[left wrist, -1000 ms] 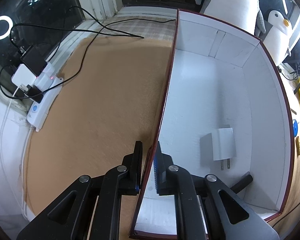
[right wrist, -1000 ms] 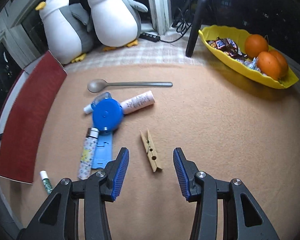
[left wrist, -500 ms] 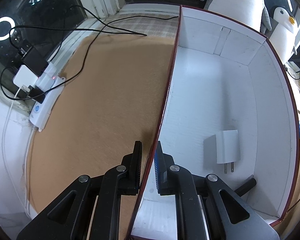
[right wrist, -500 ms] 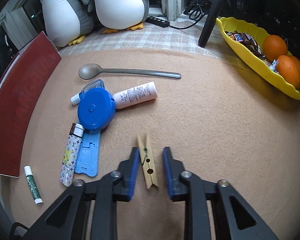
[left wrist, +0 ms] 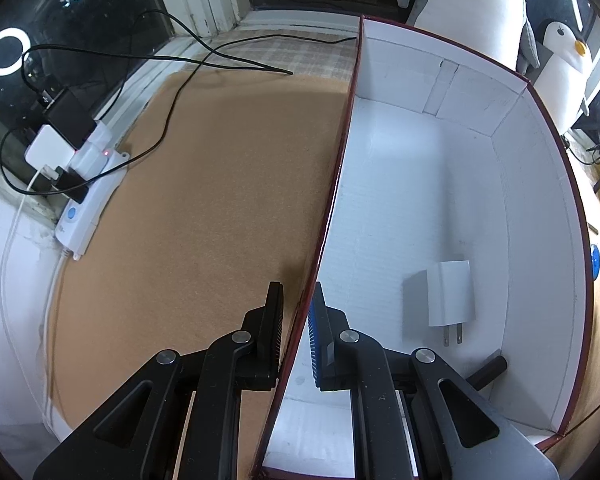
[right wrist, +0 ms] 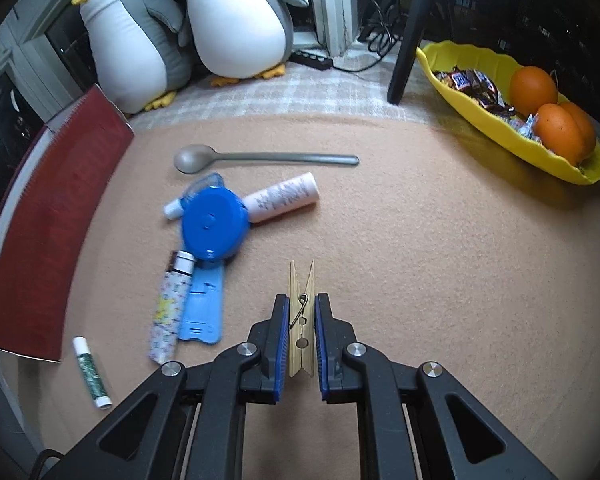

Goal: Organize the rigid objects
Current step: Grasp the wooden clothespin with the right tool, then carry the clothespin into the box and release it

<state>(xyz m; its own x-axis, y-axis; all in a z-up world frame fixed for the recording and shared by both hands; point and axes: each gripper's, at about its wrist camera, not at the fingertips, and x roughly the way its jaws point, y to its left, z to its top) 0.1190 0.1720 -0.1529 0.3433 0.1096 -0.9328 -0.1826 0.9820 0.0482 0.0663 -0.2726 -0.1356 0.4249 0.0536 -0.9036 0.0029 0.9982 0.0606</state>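
We see our left gripper [left wrist: 296, 336] clamped on the wall of the white-lined box [left wrist: 540, 208], which holds one white charger plug [left wrist: 450, 294] lying flat. Our right gripper [right wrist: 302, 340] is closed on the wooden clothespin [right wrist: 301, 320] over the desk [right wrist: 440, 260]. A yellow tray [right wrist: 496, 128] holds oranges [right wrist: 560, 130] and sweets.

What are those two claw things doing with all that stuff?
Someone is tidying small things into a box. The right claw is closed around a wooden clothespin on the tan mat. The left claw pinches the red wall of the white box, holding it. Only a white charger plug is clearly inside. A spoon and blue case wait outside.
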